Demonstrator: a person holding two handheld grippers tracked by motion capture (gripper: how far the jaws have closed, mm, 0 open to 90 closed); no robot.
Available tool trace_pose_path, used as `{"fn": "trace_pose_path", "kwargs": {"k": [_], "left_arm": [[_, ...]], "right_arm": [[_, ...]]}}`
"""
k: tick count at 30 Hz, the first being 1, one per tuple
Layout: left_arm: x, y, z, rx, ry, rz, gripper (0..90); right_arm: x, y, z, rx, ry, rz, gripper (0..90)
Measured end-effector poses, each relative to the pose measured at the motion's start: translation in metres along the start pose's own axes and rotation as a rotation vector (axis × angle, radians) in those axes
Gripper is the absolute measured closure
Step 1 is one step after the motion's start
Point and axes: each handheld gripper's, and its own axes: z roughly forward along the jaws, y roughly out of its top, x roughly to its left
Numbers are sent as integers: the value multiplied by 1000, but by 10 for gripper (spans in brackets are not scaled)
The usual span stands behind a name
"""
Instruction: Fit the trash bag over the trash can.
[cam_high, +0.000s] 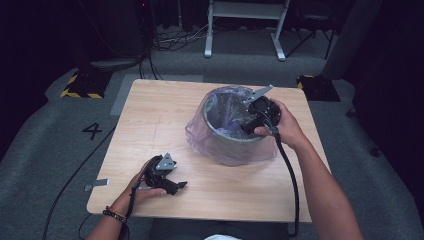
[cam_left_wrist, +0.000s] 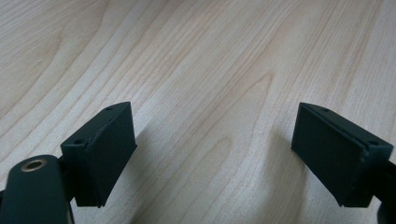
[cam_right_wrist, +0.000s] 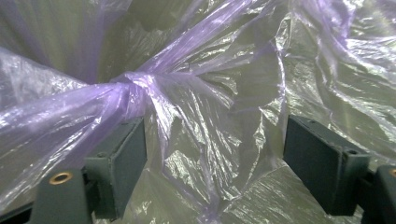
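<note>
A grey round bin (cam_high: 235, 145) lined with a thin purple plastic bag (cam_high: 196, 134) stands on the wooden table (cam_high: 150, 115), right of centre. My right gripper (cam_high: 248, 129) reaches over the bin's right rim and points down into it. In the right gripper view its jaws (cam_right_wrist: 215, 135) stand wide apart, with crumpled bag film (cam_right_wrist: 210, 116) between them and untouched by the pads. A twisted, gathered strand of the bag (cam_right_wrist: 123, 86) runs just above the left pad. My left gripper (cam_high: 180, 185) rests near the table's front left, open (cam_left_wrist: 214, 135) over bare wood.
The bag's edge hangs loosely over the outside of the bin. A grey carpet with a painted 4 (cam_high: 92, 131) surrounds the table. A white frame's legs (cam_high: 245, 30) and cables stand behind it. Each gripper trails a black cable (cam_high: 290, 175).
</note>
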Motion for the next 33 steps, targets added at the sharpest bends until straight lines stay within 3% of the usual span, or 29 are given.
{"fn": "trace_pose_path", "kwargs": {"k": [23,33], "left_arm": [[0,0,0,0,0,0,133],[0,0,0,0,0,0,133]], "right_arm": [[-3,-5,-16,-91,29,15,225],[-4,-9,-29,-148,55,-4,219]]}}
